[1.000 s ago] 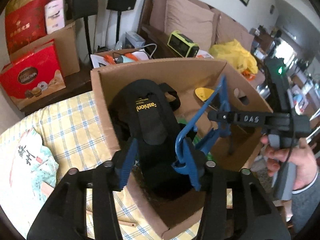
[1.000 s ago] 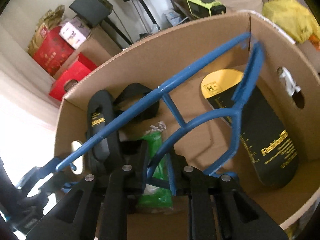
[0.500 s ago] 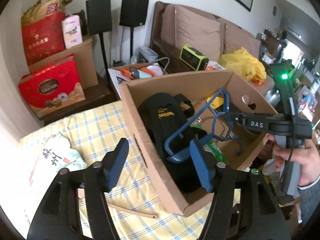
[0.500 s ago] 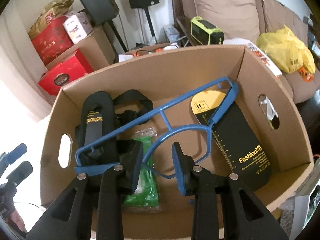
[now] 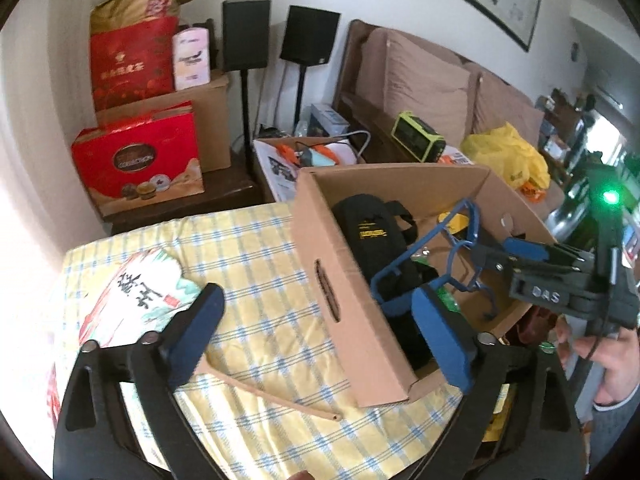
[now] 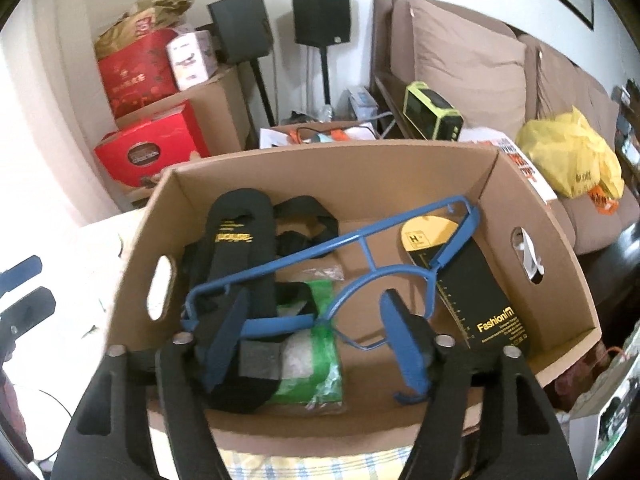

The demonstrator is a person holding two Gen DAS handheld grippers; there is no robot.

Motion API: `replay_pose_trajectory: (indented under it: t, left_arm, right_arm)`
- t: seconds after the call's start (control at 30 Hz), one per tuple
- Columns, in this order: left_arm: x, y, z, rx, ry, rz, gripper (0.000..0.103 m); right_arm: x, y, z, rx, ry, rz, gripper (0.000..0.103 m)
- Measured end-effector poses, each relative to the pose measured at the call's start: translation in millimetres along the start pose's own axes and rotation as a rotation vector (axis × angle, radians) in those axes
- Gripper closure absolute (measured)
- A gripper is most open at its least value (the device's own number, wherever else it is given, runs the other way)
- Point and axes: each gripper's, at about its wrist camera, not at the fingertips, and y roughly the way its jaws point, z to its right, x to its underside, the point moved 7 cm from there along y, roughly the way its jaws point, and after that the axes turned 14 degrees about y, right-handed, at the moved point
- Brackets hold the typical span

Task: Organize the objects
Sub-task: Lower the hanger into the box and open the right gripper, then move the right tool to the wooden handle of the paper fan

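A blue metal clothes hanger (image 6: 360,264) lies loose inside the cardboard box (image 6: 556,272), propped across the black foam straps (image 6: 240,248) and a green plastic packet (image 6: 316,352). It looks light, rigid and smooth, best pinched on a straight bar. Both the left claw (image 5: 320,340) and right claw (image 6: 316,336) have just been opening, now spread with nothing gripped. The box rests on a checked tabletop (image 5: 256,264).

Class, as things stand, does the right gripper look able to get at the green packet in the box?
Probably not directly: the blue metal frame and a black strap lie across the green packet, though the right gripper hangs open above.
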Motion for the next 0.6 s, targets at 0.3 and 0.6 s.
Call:
replay_pose_trajectory:
  t: [0.3, 0.6]
  left_arm:
    - [22, -24, -45, -0.083, -0.040, -0.016, 0.000]
    - [72, -47, -119, -0.183, -0.144, -0.060, 0.000]
  right_arm:
    - [16, -16, -48, -0.057, -0.116, 0.023, 0.020]
    - [45, -31, -128, -0.200, -0.274, 0.023, 0.021]
